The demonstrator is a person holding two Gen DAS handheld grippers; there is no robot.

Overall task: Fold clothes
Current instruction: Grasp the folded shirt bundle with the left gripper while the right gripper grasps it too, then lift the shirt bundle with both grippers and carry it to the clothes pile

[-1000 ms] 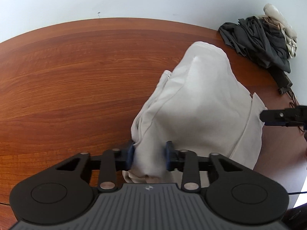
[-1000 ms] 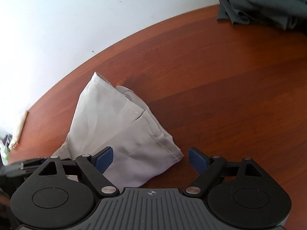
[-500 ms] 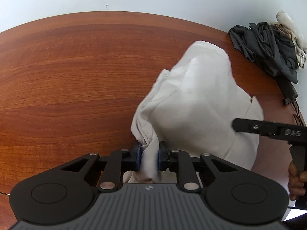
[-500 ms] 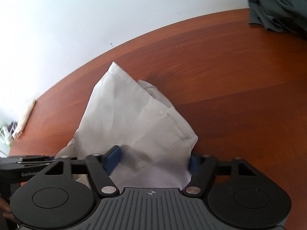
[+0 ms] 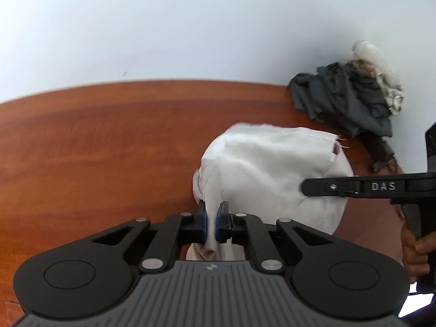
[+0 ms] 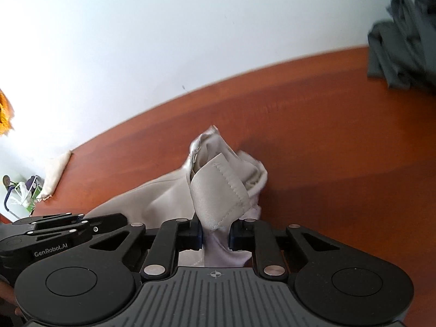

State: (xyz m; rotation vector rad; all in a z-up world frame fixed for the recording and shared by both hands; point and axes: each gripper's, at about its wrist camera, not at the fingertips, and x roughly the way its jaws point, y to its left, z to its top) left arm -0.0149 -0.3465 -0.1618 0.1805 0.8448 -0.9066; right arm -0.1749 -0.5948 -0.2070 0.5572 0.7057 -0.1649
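Observation:
A pale beige garment (image 5: 272, 169) is bunched on the brown wooden table (image 5: 95, 150), its near part lifted. My left gripper (image 5: 212, 223) has its jaws closing, and the blue pads pinch a fold at the garment's left edge. In the right wrist view the garment (image 6: 218, 190) shows a stitched hem flap and a zip. My right gripper (image 6: 215, 234) is also closing, its pads pressed on a gathered fold under that flap. The right gripper's black finger (image 5: 327, 186) crosses over the cloth in the left wrist view.
A heap of dark grey clothes (image 5: 348, 98) with pale ones behind lies at the table's far right, against the white wall. A black cable and adapter (image 5: 381, 150) lie beside it. A small beige cloth (image 6: 55, 174) sits at the far left edge. A hand (image 5: 414, 253) holds the right gripper's grip.
Both grippers closed on the garment's near edge and rose, lifting and bunching the cloth. The right jaws went from wide open to pinching a fold.

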